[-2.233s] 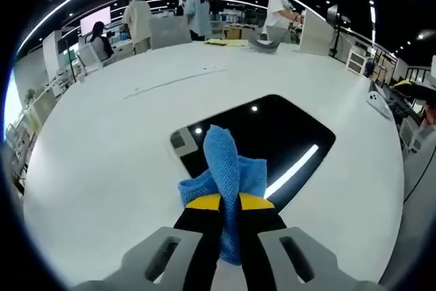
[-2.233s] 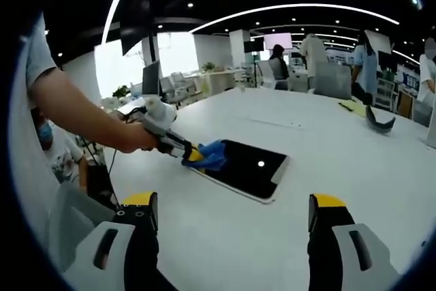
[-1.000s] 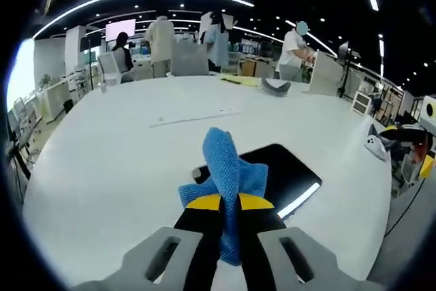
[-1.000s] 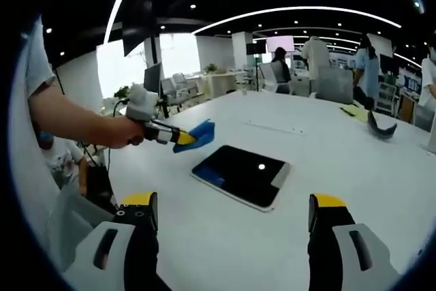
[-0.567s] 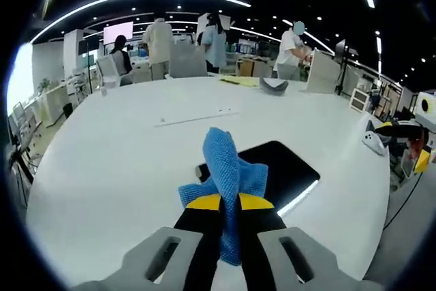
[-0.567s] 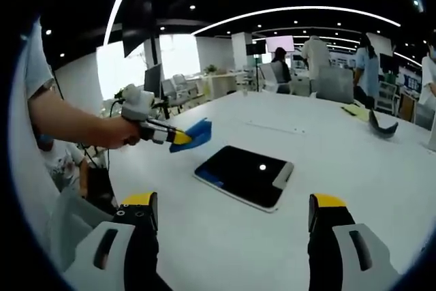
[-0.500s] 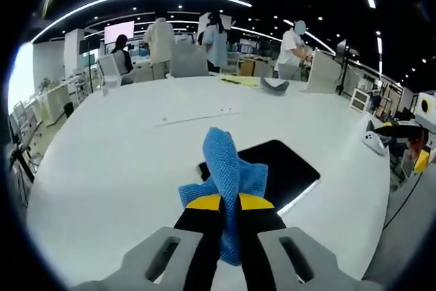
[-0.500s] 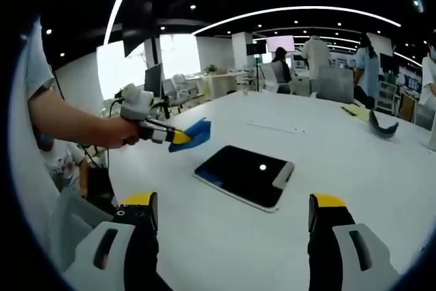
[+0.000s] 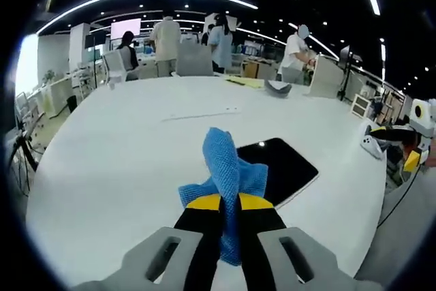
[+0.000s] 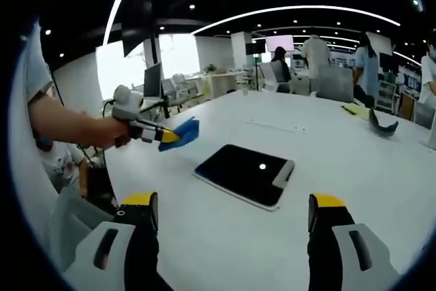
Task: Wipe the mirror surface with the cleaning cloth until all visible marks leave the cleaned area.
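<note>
A dark rectangular mirror lies flat on the white table. My left gripper is shut on a blue cleaning cloth, held in the air short of the mirror. In the right gripper view, that left gripper with the blue cloth hovers to the left of the mirror, held by a person's hand. My right gripper stands open near the table's front, well apart from the mirror, with nothing between its jaws.
Several people stand at the table's far side. A dark curved object and yellow papers lie far back on the table. A white device sits near the right edge.
The left gripper has lifted the cloth off the mirror and drawn it back to the mirror's left. The right gripper has stayed put and open.
</note>
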Motion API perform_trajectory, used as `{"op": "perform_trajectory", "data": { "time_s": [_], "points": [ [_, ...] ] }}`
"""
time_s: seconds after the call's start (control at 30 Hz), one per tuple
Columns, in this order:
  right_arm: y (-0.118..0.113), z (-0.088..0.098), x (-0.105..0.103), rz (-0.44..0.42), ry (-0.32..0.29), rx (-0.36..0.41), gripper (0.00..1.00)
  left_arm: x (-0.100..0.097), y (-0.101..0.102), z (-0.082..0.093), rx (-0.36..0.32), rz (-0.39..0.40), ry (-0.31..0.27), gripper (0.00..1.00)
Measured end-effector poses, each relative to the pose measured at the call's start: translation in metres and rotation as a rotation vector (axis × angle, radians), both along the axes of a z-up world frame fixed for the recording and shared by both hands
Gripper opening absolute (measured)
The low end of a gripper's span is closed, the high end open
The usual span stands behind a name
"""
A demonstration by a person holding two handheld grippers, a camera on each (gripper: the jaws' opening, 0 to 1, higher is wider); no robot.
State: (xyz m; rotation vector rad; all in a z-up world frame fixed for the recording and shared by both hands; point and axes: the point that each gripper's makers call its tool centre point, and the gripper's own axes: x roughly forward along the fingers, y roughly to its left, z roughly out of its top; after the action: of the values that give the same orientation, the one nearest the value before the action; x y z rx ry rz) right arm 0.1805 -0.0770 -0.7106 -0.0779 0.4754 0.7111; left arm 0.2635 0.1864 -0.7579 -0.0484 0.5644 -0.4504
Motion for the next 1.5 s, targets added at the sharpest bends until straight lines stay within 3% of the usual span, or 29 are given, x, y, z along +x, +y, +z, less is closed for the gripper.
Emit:
{"op": "perform_trajectory", "data": {
  "time_s": [0.37, 1.03, 1.5],
  "points": [
    [0.002, 0.003, 0.001, 0.009, -0.004, -0.01, 0.91, -0.018, 0.024, -0.001, 0.004, 0.029, -0.008, 0.05],
    [0.013, 0.002, -0.001, 0.029, -0.005, -0.013, 0.9, -0.038, 0.042, -0.004, 0.02, 0.045, -0.003, 0.05],
    [0.014, 0.001, -0.006, 0.025, 0.001, -0.02, 0.9, -0.055, 0.049, -0.029, 0.048, 0.038, 0.033, 0.05]
  ]
}}
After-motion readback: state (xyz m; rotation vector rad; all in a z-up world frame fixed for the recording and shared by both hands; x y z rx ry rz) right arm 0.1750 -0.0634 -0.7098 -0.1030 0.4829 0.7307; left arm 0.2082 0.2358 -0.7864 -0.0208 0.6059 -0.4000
